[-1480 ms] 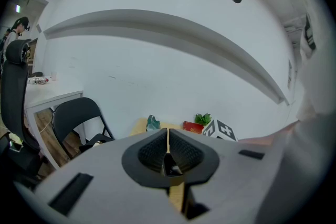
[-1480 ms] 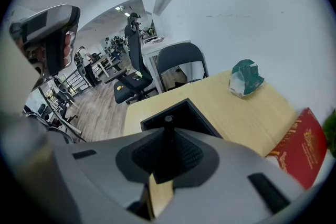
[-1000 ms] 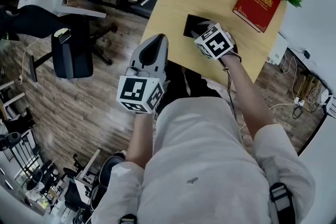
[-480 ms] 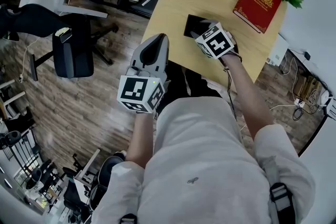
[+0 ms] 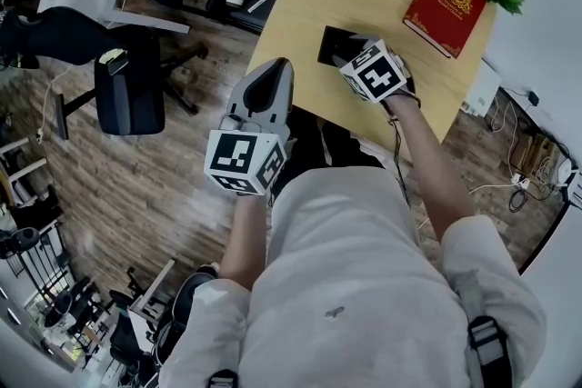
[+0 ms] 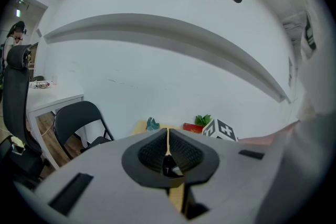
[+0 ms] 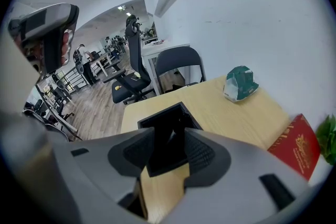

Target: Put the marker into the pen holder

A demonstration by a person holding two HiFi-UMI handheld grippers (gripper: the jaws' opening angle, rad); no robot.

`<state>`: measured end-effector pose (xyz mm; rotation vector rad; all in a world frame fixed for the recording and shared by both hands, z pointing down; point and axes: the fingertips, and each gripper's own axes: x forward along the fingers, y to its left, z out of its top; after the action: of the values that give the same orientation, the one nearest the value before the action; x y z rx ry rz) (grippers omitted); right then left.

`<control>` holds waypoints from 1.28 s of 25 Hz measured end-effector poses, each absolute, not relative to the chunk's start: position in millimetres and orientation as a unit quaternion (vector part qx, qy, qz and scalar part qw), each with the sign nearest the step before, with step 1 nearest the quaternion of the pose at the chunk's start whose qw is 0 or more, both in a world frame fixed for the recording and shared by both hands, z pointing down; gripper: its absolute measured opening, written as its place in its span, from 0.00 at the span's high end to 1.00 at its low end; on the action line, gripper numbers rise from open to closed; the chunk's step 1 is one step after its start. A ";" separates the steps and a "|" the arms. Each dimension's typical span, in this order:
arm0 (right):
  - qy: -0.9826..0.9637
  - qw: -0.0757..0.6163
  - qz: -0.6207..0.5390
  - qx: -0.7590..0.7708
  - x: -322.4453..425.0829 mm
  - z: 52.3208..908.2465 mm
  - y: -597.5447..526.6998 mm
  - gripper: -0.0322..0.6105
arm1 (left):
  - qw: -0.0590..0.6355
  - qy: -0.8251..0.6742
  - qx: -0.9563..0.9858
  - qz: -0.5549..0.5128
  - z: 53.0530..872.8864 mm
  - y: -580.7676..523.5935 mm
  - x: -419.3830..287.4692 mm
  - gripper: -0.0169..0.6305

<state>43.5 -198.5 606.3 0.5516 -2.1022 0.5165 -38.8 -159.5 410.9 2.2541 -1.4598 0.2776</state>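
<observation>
The right tool (image 7: 168, 147) hangs just above the black pen holder (image 7: 157, 117) on the counter (image 7: 226, 113). Its jaws have just been opening and stand wide with nothing between them, so this looks like the release. The marker is presumably inside the holder, but that dark interior hides its axis and heading. Next, lift straight clear. The left tool (image 6: 168, 149) is closed and empty, off the holder's near side.
</observation>
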 end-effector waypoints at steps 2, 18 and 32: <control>-0.848 0.435 0.207 0.223 44.2 603.7 -197.9 0.68 | 0.217 -0.528 0.815 0.101 408.9 -158.0 -37.0 0.95; -0.865 0.405 0.173 0.242 60.2 566.2 -191.5 0.69 | 0.199 -0.536 0.814 0.104 393.6 -140.1 -26.8 0.95; -0.861 0.379 0.159 0.300 58.7 528.9 -180.3 0.78 | 0.190 -0.481 0.848 0.113 388.6 -152.0 -30.1 0.95</control>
<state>58.7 -180.3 528.9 0.7662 -2.1990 0.4049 -30.1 -152.0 388.6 2.3850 -1.3521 0.3163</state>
